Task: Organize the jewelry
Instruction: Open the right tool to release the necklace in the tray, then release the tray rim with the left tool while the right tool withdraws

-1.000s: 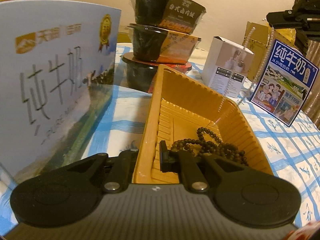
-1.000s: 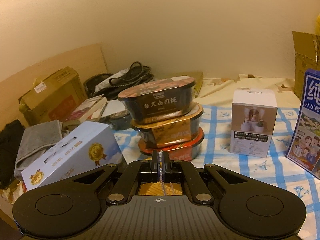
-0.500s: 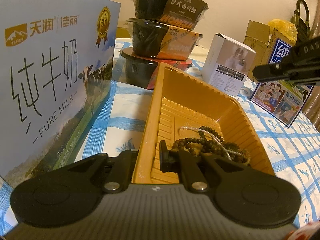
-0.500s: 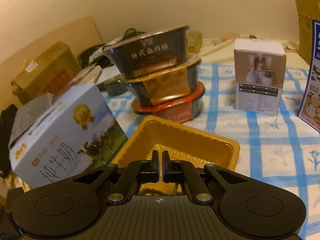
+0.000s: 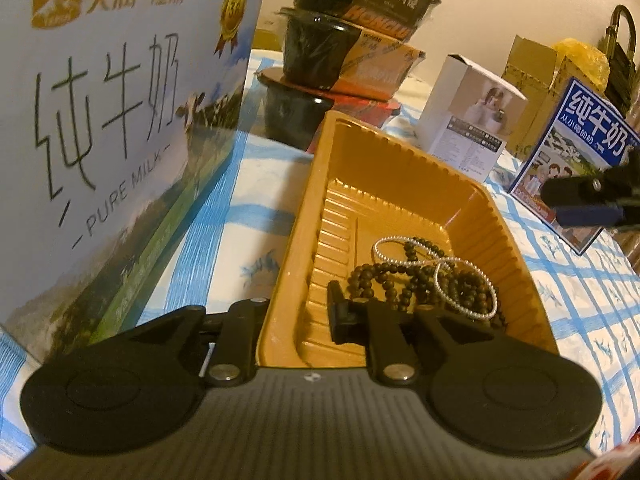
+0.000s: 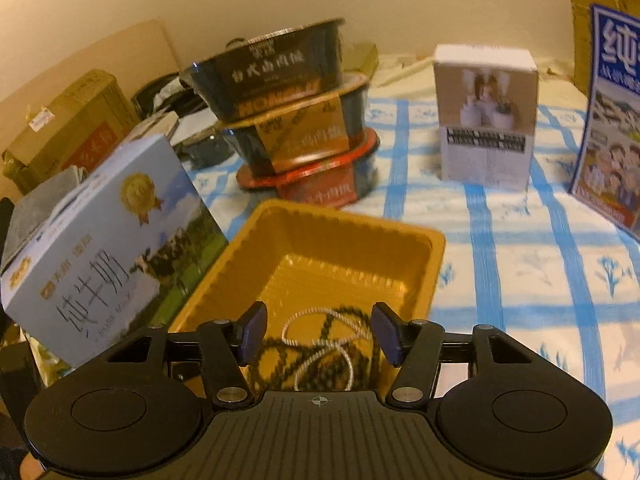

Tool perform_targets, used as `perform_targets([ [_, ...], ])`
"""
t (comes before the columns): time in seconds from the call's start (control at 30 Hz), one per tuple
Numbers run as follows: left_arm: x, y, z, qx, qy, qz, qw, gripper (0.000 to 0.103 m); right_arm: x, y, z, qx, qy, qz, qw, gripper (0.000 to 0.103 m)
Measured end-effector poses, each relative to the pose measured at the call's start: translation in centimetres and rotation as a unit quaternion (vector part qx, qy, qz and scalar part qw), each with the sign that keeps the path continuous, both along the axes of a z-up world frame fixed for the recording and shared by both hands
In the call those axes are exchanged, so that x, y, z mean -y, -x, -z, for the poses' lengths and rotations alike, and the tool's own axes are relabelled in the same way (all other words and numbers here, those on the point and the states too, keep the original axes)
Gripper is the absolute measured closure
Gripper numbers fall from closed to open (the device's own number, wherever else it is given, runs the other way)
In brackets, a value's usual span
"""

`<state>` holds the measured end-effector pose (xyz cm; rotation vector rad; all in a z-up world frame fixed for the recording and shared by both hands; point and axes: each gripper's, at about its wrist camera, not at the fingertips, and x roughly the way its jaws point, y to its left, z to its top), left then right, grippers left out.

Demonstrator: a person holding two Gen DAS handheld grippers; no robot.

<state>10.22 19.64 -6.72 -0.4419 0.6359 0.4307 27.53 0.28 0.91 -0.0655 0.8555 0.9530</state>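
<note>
An orange plastic tray (image 5: 384, 168) (image 6: 320, 224) stands on the blue-checked cloth. In it lie a dark wooden bead string (image 5: 404, 276) (image 6: 276, 356) and a white pearl strand (image 5: 448, 276) (image 6: 320, 336) draped over the beads. My left gripper (image 5: 296, 312) is shut on the tray's near left wall, one finger inside and one outside. My right gripper (image 6: 318, 334) is open and empty, a little above the near end of the tray, over the jewelry. It also shows at the right edge of the left wrist view (image 5: 588, 196).
A large pale-blue milk carton (image 5: 108, 120) (image 6: 100, 280) stands close on the tray's left. Three stacked instant-meal bowls (image 5: 352, 40) (image 6: 296, 120) are behind it. A white box (image 5: 468, 120) (image 6: 486, 116) and a blue milk carton (image 5: 576, 160) (image 6: 612, 120) stand to the right.
My right gripper held the pearl strand up, came down over the tray and opened. The strand now lies on the dark beads. The left gripper kept its hold on the tray.
</note>
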Motion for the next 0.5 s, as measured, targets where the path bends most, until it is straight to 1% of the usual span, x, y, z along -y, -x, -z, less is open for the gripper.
perform_targets([
  [0.03, 0.0, 0.1, 0.0, -0.002, 0.002, -0.002, 1.0, 0.081, 0.3, 0.2, 0.3, -0.003, 0.0, 0.004, 1.0, 0.044],
  [0.07, -0.1, 0.2, 0.0, -0.004, 0.006, -0.003, 1.0, 0.08, 0.7, 0.5, 0.6, -0.007, 0.0, 0.009, 1.0, 0.044],
  [0.1, -0.2, 0.4, 0.0, -0.006, 0.011, -0.003, 0.9999, 0.074, 1.1, 0.8, 0.8, -0.01, 0.001, 0.014, 1.0, 0.044],
  [0.13, -0.2, 0.7, -0.1, -0.008, 0.012, -0.007, 0.9999, 0.065, 1.5, 1.2, 1.1, -0.011, 0.002, 0.018, 1.0, 0.043],
  [0.17, -0.2, 1.1, -0.4, -0.004, 0.007, -0.014, 0.9999, 0.062, 1.9, 1.6, 1.3, -0.012, 0.004, 0.024, 1.0, 0.043],
  [0.27, -0.2, 1.8, -1.1, 0.001, -0.005, -0.012, 0.9999, 0.055, 3.2, 2.8, 2.1, -0.019, 0.005, 0.044, 0.999, 0.041],
  [0.3, -0.2, 2.1, -1.3, 0.0, -0.001, -0.011, 0.9999, 0.05, 3.7, 3.3, 2.3, -0.023, 0.005, 0.051, 0.998, 0.041],
  [0.37, 0.0, 2.6, -1.7, 0.001, 0.001, -0.009, 1.0, 0.048, 4.6, 4.2, 2.6, -0.024, 0.005, 0.065, 0.998, 0.04],
  [0.5, 1.2, 3.8, -3.2, 0.012, -0.016, 0.002, 0.9998, 0.044, 6.0, 6.5, 2.4, -0.007, 0.013, 0.086, 0.996, 0.04],
])
